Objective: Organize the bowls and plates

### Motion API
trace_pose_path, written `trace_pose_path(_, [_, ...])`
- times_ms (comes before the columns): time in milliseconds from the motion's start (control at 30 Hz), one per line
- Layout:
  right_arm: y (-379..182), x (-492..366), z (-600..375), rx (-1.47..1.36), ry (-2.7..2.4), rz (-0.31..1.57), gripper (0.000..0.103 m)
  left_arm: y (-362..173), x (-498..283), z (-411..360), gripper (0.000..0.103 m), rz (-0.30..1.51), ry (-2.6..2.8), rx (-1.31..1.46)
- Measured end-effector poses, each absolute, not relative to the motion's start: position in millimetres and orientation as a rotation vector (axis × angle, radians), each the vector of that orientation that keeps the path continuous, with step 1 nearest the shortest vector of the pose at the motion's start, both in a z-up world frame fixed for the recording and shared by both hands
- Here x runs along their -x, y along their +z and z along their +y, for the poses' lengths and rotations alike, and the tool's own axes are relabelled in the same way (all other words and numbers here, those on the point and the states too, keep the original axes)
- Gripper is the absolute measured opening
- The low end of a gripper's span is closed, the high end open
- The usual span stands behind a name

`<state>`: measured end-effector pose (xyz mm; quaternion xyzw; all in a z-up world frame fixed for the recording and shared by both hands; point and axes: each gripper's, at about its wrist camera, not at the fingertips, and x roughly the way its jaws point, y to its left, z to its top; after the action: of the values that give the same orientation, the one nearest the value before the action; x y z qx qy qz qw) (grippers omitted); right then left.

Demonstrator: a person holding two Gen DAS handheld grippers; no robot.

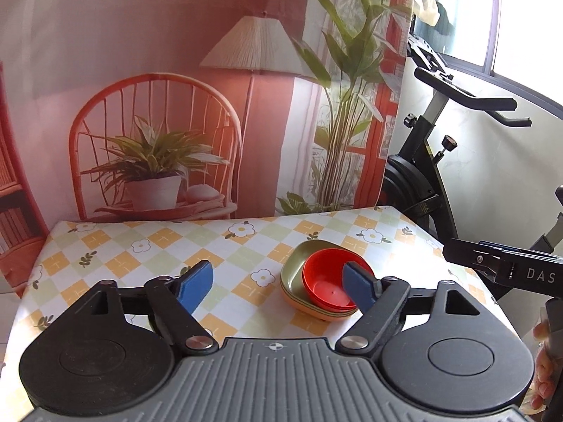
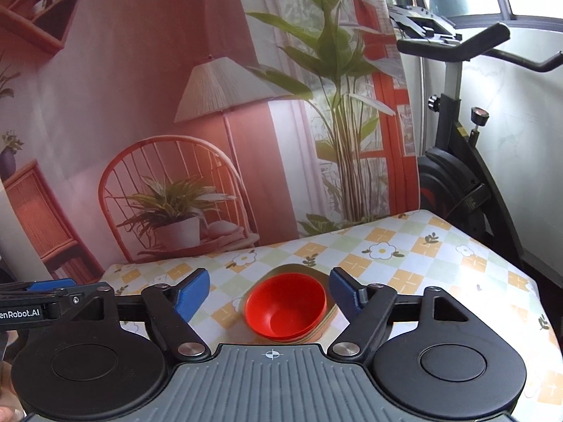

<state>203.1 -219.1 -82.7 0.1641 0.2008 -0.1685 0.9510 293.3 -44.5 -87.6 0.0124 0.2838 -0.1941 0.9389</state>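
Both grippers, left gripper [image 1: 278, 285] and right gripper [image 2: 269, 293], hover with jaws spread and empty above the red bowls [image 2: 285, 307] nested on stacked plates [image 1: 293, 274] mid-table, so I judge stacking finished and withdrawal next, though only the left view shows the plates' layered edges.

A red bowl [image 1: 329, 283] sits upright, nested in a stack of squarish plates [image 1: 293, 274], olive-green on top and orange beneath, resting on the table's right half, toward its near edge.
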Motion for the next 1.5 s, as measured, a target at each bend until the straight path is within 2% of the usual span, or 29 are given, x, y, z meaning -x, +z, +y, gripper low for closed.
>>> trace_pose_path(100, [-70, -193, -211, -0.297, -0.340, 0.390, 0.093, -76, -279, -35, 0.094, 0.548, -0.386, -0.005])
trace_pose_path(200, [-59, -182, -204, -0.286, -0.333, 0.366, 0.102, -66, -266, -25, 0.099, 0.523, -0.381, 0.021])
trace_pose_path(267, [-53, -177, -202, -0.284, -0.335, 0.355, 0.103, -61, -257, -19, 0.103, 0.496, -0.373, 0.024])
trace_pose_path(833, [-14, -150, -176, -0.228, -0.331, 0.285, 0.103, -17, -210, 16, 0.103, 0.415, -0.252, 0.020])
trace_pose_path(1500, [-11, -147, -170, -0.219, -0.335, 0.283, 0.103, -3, -196, 24, 0.102, 0.392, -0.184, 0.029])
